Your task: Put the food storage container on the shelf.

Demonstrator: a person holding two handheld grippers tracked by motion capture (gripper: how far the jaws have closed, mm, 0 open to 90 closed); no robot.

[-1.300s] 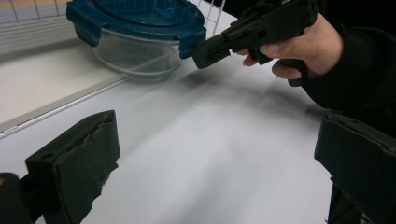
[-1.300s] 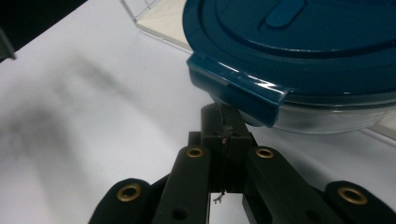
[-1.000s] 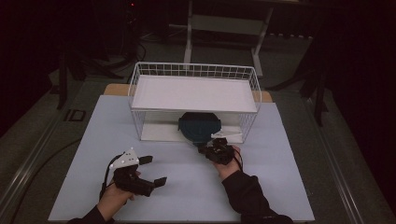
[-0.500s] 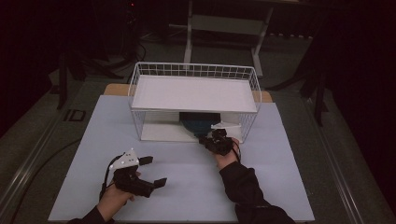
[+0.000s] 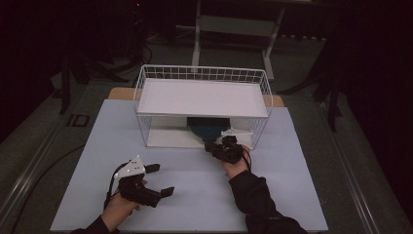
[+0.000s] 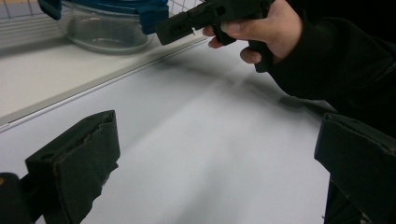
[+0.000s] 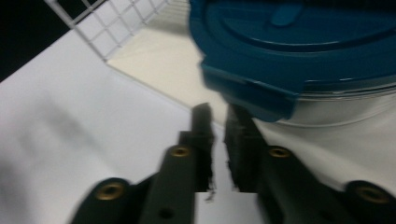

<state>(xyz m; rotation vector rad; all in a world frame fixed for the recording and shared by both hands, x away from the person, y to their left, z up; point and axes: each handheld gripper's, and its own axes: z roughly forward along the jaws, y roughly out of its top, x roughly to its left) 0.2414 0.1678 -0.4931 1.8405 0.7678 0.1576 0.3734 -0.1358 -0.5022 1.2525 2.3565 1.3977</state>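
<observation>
Hovering at front edge of wire rack (image 5: 202, 80) — right claw (image 7: 218, 122), jaws just been opening, narrow gap, nothing between them. Blue-lidded glass container (image 7: 299, 51) sits on rack's lower shelf, under white top shelf, lid latch just beyond jaw tips. Left claw (image 5: 157, 179) rests on desk (image 5: 292, 161) well in front of rack — jaws spread wide, empty.

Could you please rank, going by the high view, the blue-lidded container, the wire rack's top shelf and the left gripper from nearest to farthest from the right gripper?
1. Blue-lidded container: just beyond the right gripper, under the rack.
2. Top shelf: above and behind the container.
3. Left gripper: over the table's near left.
</observation>
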